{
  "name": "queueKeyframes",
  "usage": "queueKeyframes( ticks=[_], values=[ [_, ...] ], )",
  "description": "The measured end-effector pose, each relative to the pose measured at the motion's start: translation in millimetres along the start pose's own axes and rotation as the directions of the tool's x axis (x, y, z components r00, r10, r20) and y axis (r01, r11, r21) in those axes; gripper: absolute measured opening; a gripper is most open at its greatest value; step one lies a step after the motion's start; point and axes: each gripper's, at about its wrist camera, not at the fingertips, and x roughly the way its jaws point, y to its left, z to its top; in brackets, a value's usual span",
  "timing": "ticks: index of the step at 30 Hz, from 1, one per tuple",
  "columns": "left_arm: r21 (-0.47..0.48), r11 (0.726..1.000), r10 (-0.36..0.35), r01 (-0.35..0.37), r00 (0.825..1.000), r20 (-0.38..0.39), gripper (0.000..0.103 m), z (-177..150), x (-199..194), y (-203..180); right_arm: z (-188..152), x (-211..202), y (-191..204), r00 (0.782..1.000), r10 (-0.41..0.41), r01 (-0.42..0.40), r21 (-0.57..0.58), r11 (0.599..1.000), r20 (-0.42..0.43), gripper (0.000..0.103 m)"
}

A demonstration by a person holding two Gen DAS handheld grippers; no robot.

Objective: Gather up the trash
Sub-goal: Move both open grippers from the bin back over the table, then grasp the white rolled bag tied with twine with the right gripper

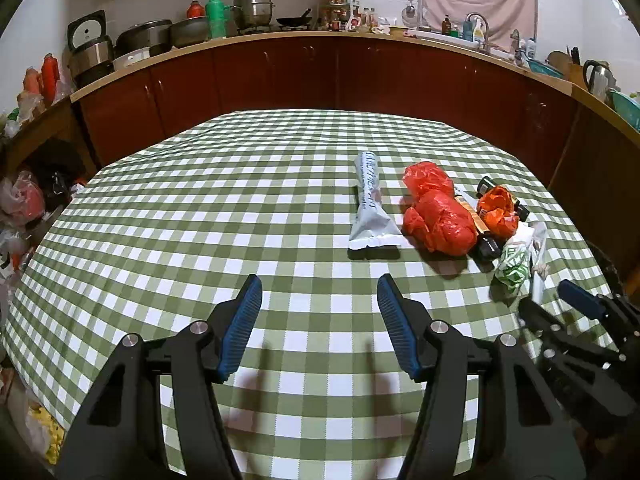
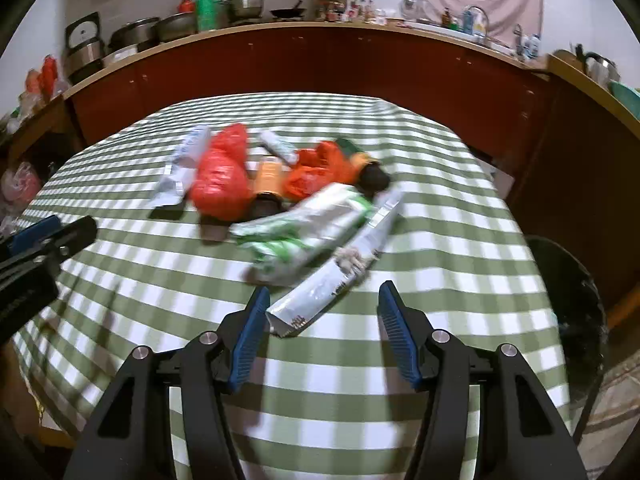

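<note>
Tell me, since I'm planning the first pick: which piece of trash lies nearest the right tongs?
The white squeezed tube, its flat crimped end reaching between the open right tongs. The green-and-white wrapper and red bag lie farther back.

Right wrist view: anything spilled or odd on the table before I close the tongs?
Nothing looks spilled. The trash lies loosely clustered on the checked tablecloth; the nearest white tube is crumpled, with a knot of string across it. This view is motion-blurred.

checked tablecloth | rice cooker | wok | kettle
</note>
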Motion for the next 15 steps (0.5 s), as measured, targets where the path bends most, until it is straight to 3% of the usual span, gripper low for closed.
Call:
queueKeyframes(
  ticks=[7,15],
  values=[
    [0.010,1.000,-0.019,0.019,1.000,-0.007,0.058,-1,3,-11,-1,-6,-26,1.000,-0.029,0.029,0.055,0.998,0.004,0.056],
    [0.022,0.999,-0.042,0.042,0.999,-0.002,0.058,2,5,-28,14,1,-23,0.999,-0.028,0.027,0.041,0.999,0.031,0.054]
  ],
)
